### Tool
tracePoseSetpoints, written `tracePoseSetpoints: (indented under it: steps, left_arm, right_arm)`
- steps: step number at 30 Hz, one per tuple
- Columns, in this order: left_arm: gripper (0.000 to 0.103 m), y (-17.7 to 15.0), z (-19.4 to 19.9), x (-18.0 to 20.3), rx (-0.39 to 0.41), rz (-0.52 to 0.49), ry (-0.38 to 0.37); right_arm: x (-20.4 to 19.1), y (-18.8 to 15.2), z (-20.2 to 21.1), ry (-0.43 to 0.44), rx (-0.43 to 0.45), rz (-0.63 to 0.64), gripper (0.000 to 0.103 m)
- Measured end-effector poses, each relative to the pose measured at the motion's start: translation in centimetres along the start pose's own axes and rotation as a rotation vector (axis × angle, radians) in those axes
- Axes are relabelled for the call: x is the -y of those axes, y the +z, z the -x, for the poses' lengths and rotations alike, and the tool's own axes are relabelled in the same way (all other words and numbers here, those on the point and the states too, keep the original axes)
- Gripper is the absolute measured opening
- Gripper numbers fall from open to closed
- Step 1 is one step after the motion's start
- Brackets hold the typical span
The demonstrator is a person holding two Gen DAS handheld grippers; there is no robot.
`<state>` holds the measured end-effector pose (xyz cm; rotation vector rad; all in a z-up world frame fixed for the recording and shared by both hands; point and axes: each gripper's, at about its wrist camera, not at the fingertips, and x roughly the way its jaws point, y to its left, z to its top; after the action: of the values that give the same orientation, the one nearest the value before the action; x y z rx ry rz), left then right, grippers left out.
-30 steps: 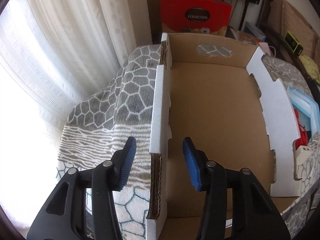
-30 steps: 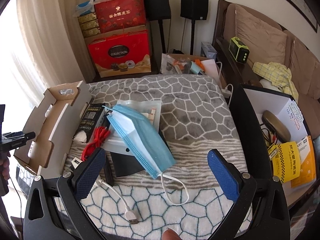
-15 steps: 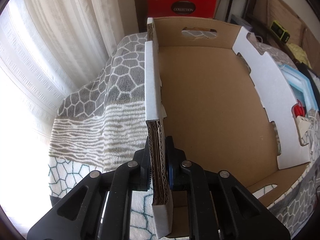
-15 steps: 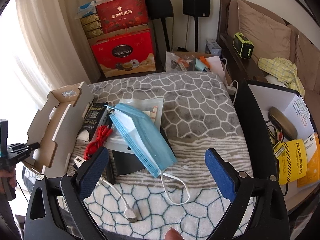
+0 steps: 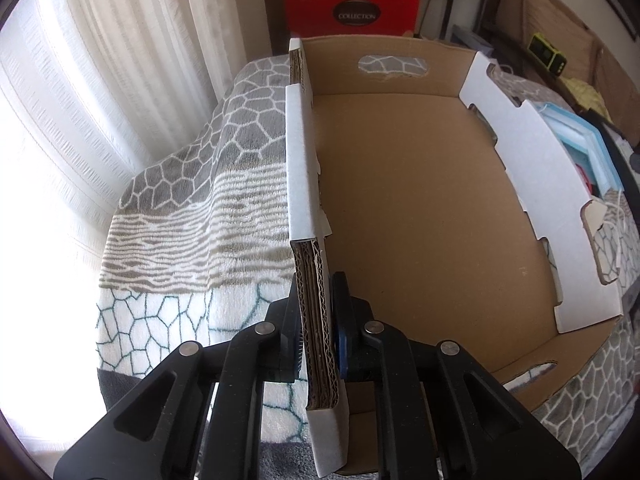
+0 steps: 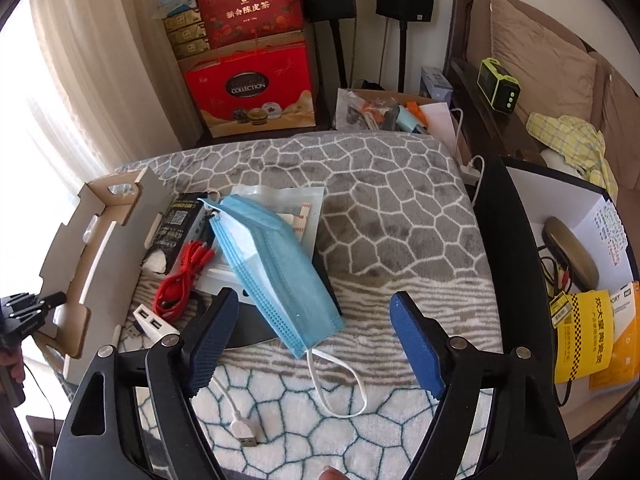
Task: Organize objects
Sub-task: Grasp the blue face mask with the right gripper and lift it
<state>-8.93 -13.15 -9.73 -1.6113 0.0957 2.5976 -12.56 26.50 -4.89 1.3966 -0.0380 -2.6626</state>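
Note:
My left gripper (image 5: pixel 318 332) is shut on the near left wall of an empty cardboard box (image 5: pixel 420 208), its pads pressing both sides of the corrugated edge. The same box (image 6: pixel 100 240) lies at the left of the blanket in the right wrist view, with the left gripper (image 6: pixel 30 306) at its near corner. My right gripper (image 6: pixel 316 332) hovers over the blanket with its jaws closing; the lower end of a stack of blue face masks (image 6: pixel 276 268) lies between the fingers, untouched. Beside the masks lie a red cable (image 6: pixel 182 276), a white USB hub (image 6: pixel 150 324) and a black packet (image 6: pixel 180 224).
A grey and white patterned blanket (image 6: pixel 392 216) covers the surface. A white cable plug (image 6: pixel 244 436) lies near the front. Red gift boxes (image 6: pixel 252 84) stand behind, a black-edged box of items (image 6: pixel 580 272) to the right, a sofa beyond. Curtains (image 5: pixel 120 80) hang at the left.
The left gripper closed on the box wall and moved the box; the view along the wall shifted. The right gripper's fingers came closer together around the mask's lower end.

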Motion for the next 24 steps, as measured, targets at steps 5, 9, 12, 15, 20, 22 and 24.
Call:
tracePoseSetpoints:
  steps: [5,9,12,15,20,22,24]
  left_arm:
    - [0.011,0.0,-0.1,-0.2,0.008,0.019,0.002]
    - [0.011,0.1,-0.1,-0.3,0.01,0.027,-0.002]
    - [0.011,0.1,-0.1,-0.5,0.01,0.034,-0.011]
    - [0.011,0.1,-0.1,-0.5,0.013,0.039,-0.016]
    - [0.011,0.1,-0.2,-0.6,0.016,0.045,-0.022]
    - [0.011,0.1,-0.2,-0.6,0.016,0.046,-0.023]
    - [0.011,0.1,-0.2,-0.6,0.017,0.049,-0.025]
  right_arm:
    - [0.2,0.6,-3.0,-0.004,-0.061,0.038,0.067]
    - [0.2,0.8,-4.3,-0.005,-0.071,0.051,0.066]
    - [0.1,1.0,-5.3,-0.013,-0.094,0.071,0.041]
    - [-0.1,1.1,-5.6,-0.01,-0.095,0.092,0.018]
    - [-0.6,1.4,-4.8,0.018,-0.115,0.091,0.007]
    - [-1.0,1.6,-4.3,0.006,-0.109,0.105,0.003]
    - [-1.5,1.8,-3.5,-0.007,-0.073,0.12,0.002]
